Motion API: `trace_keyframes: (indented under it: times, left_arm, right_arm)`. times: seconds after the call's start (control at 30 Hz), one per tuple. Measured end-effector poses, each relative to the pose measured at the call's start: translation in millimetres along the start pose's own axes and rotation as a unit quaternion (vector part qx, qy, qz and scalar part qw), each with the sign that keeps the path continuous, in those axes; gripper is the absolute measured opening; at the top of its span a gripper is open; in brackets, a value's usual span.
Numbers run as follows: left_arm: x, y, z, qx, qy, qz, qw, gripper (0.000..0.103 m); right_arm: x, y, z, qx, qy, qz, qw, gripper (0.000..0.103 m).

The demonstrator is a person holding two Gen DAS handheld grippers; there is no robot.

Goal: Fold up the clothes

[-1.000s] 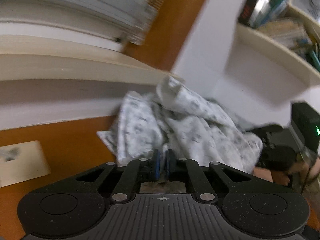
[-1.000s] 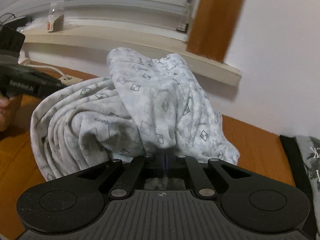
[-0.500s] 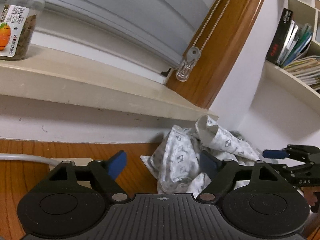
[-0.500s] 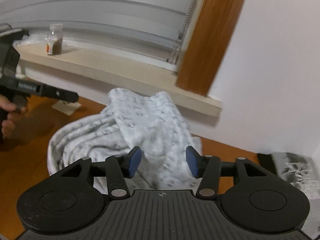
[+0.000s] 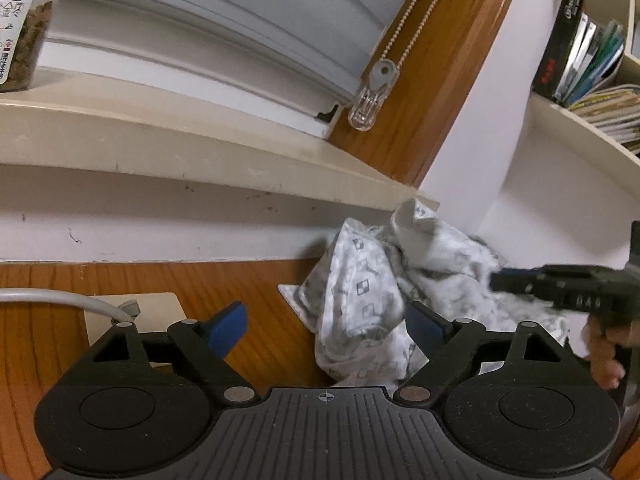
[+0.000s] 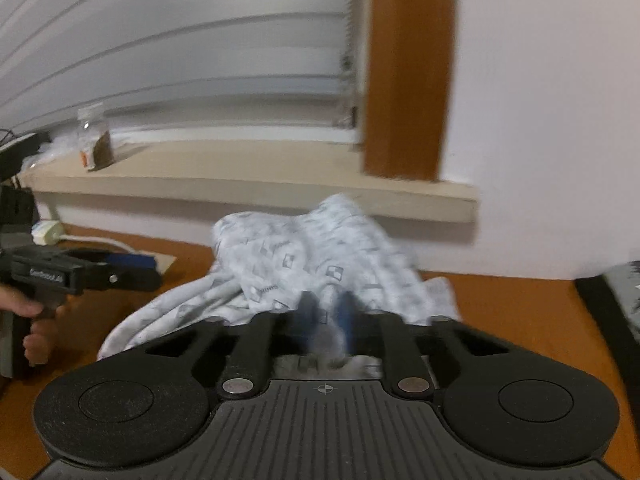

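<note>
A white garment (image 5: 360,292) with a grey square print lies crumpled on the wooden table (image 5: 248,280), against the wall under the windowsill. My left gripper (image 5: 325,330) stands wide open just in front of it; the cloth's near fold hangs by the right blue pad (image 5: 424,326) without being pinched. From the right wrist view the garment (image 6: 304,256) is a heap, and my right gripper (image 6: 327,312) is closing, its blurred blue pads almost together on a fold of cloth. The right gripper (image 5: 500,280) also shows at the left view's right edge, the left gripper (image 6: 132,260) at the right view's left edge.
A jar (image 5: 20,32) stands on the windowsill (image 5: 200,148). A beige socket block (image 5: 160,312) with a white cable lies left on the table. A blind cord pull (image 5: 372,96) hangs above. Books fill a shelf (image 5: 592,72). Dark folded clothing (image 6: 624,292) lies at the right.
My left gripper went from shut to wide open and let the cloth go. My right gripper opened, then came together again on the cloth. The lifted garment sank into a lower heap.
</note>
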State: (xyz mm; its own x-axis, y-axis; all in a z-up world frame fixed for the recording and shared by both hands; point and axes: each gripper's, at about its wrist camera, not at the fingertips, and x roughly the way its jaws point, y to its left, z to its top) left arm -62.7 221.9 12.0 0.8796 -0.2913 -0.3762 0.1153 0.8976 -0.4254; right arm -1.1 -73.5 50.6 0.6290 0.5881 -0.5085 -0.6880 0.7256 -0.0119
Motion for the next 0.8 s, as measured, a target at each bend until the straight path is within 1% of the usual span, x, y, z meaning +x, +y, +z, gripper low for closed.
trace_keyframes:
  times: [0.03, 0.07, 0.13, 0.23, 0.3, 0.37, 0.4, 0.47, 0.53, 0.57, 0.6, 0.63, 0.7, 0.73, 0.8]
  left_arm:
    - [0.1, -0.4, -0.6, 0.002, 0.001, 0.000, 1.0000, 0.089]
    - [0.2, -1.2, -0.3, 0.003, 0.001, 0.001, 1.0000, 0.089]
    - [-0.5, -2.8, -0.2, 0.008, -0.001, 0.001, 1.0000, 0.089]
    - [-1.4, -4.9, -0.1, 0.013, -0.001, 0.000, 0.9999, 0.089]
    - [-1.7, -5.6, 0.0, 0.014, -0.001, 0.000, 0.9999, 0.089]
    - [-1.9, -6.2, 0.2, 0.015, 0.000, 0.000, 0.9999, 0.090]
    - [-2.0, -6.6, 0.3, 0.015, 0.000, 0.000, 0.9999, 0.096]
    - [-3.1, -7.2, 0.2, 0.017, -0.003, 0.000, 0.9999, 0.103]
    - [-3.6, -8.5, 0.6, 0.019, -0.005, -0.002, 0.9998, 0.102]
    - [-3.8, -9.3, 0.8, 0.020, -0.005, -0.003, 0.9998, 0.103]
    - [-3.7, -9.8, 0.7, 0.021, -0.004, -0.002, 0.9998, 0.103]
    - [-3.5, -10.4, 0.6, 0.023, -0.004, -0.001, 0.9997, 0.103]
    - [-3.2, -11.5, 0.3, 0.025, -0.003, 0.000, 0.9997, 0.103]
    - [-3.1, -12.3, 0.0, 0.028, -0.001, 0.002, 0.9996, 0.103]
    - [-3.6, -14.1, -0.2, 0.034, -0.002, 0.004, 0.9994, 0.103]
  right_arm:
    - [-5.4, -4.6, -0.7, -0.003, -0.002, -0.006, 1.000, 0.005]
    - [-10.8, -8.8, -1.2, -0.009, -0.004, -0.022, 1.000, 0.004]
    - [-25.3, -21.4, -2.5, -0.015, -0.010, -0.063, 0.998, 0.004]
    - [-51.8, -46.9, -5.0, -0.022, -0.009, -0.119, 0.993, 0.004]
    - [-72.3, -67.2, -9.9, -0.031, -0.002, -0.172, 0.985, 0.004]
    - [-91.2, -89.7, -18.2, -0.045, 0.013, -0.239, 0.970, 0.004]
    - [-95.5, -99.1, -22.8, -0.046, 0.026, -0.260, 0.964, 0.004]
    - [-101.3, -118.6, -33.4, -0.033, 0.052, -0.280, 0.958, 0.006]
    - [-103.1, -126.5, -38.4, -0.027, 0.056, -0.282, 0.957, 0.013]
    - [-103.6, -127.2, -38.0, -0.021, 0.048, -0.276, 0.960, 0.017]
    - [-102.1, -124.9, -35.8, -0.013, 0.038, -0.263, 0.964, 0.026]
    - [-100.5, -122.4, -33.3, -0.004, 0.027, -0.250, 0.968, 0.031]
    - [-87.8, -111.8, -27.8, 0.013, 0.012, -0.198, 0.980, 0.034]
    - [-76.0, -104.5, -25.3, 0.025, 0.011, -0.166, 0.986, 0.036]
    - [-53.3, -88.9, -21.0, 0.042, 0.009, -0.115, 0.992, 0.037]
